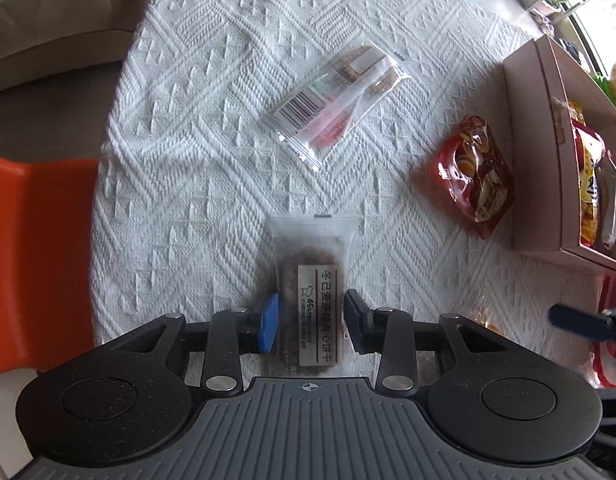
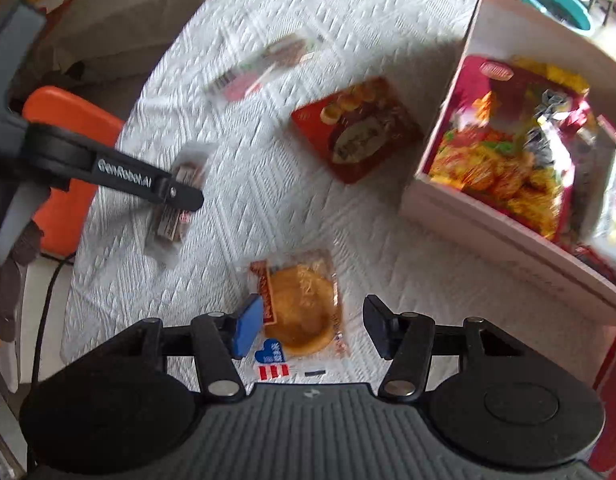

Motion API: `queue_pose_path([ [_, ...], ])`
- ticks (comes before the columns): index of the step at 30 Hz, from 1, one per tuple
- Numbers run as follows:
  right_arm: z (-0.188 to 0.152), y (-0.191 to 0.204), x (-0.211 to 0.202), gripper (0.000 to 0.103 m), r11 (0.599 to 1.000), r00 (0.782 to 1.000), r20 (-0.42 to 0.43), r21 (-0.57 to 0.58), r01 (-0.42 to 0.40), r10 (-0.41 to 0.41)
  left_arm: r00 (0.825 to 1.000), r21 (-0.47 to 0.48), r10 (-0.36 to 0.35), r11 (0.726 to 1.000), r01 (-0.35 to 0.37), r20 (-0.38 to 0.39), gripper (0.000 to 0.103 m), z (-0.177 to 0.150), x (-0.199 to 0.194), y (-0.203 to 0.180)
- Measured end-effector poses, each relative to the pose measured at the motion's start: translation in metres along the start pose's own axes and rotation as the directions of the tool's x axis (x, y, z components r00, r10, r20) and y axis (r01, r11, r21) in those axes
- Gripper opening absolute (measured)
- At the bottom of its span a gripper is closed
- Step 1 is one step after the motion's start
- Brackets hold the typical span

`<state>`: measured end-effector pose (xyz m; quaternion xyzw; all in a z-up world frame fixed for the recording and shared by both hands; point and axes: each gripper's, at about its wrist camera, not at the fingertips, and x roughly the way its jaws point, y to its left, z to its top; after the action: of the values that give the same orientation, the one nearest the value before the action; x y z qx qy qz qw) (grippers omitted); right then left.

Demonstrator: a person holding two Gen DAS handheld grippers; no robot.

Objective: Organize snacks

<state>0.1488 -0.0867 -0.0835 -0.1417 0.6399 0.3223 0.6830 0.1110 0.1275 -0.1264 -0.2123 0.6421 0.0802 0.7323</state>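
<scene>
Left gripper [image 1: 311, 320] fingers sit on both sides of biscuit packet [image 1: 310, 280], looks pinched but hard to tell. Packet lies on white tablecloth [image 1: 196, 128]. Right gripper [image 2: 312, 330] wide apart over round cake packet [image 2: 298, 308], not touching. Both packets light, crinkly, slippery; cake soft, biscuit may crack. Grab across middle, squeeze gently. Snack box [image 2: 460, 204] near, partly full.

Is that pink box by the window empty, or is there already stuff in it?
Already holding snacks. The right wrist view shows the pink box open on top, with several colourful snack packets lying inside.
</scene>
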Motion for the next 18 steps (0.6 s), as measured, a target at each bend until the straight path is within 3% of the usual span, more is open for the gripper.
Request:
queue_pose_path([
  [5, 0.034, -0.009, -0.042, 0.056, 0.997, 0.979, 0.195, 0.043, 0.057, -0.065, 1.000, -0.005, 0.001, 1.000, -0.001, 0.007, 0.040, 0.007, -0.002, -0.002],
  [8, 0.066, -0.015, -0.052, 0.056, 0.986, 0.935, 0.316, 0.096, 0.139, -0.162, 0.999, -0.004, -0.015, 1.000, 0.016, 0.047, 0.040, 0.013, -0.012, -0.003],
  [10, 0.092, -0.024, -0.040, 0.057, 0.969, 0.916, 0.321, 0.129, 0.209, -0.240, 0.995, -0.006, -0.026, 1.000, 0.027, 0.097, 0.040, 0.020, -0.023, -0.002],
  [12, 0.116, -0.038, -0.014, 0.057, 0.959, 0.933, 0.239, 0.157, 0.237, -0.269, 0.987, 0.003, -0.037, 0.999, 0.037, 0.154, 0.040, 0.031, -0.034, -0.002],
  [15, 0.132, -0.052, 0.009, 0.057, 0.970, 0.967, 0.172, 0.187, 0.156, -0.189, 0.978, 0.054, -0.025, 0.998, 0.014, 0.207, 0.040, 0.058, -0.033, -0.009],
  [16, 0.134, -0.050, 0.012, 0.057, 0.975, 0.969, 0.181, 0.173, 0.138, -0.170, 0.976, 0.077, -0.014, 0.997, -0.003, 0.217, 0.040, 0.067, -0.027, -0.012],
  [18, 0.140, -0.041, 0.020, 0.058, 0.974, 0.960, 0.188, 0.128, 0.185, -0.207, 0.973, 0.134, 0.023, 0.990, -0.054, 0.228, 0.040, 0.089, -0.008, -0.020],
])
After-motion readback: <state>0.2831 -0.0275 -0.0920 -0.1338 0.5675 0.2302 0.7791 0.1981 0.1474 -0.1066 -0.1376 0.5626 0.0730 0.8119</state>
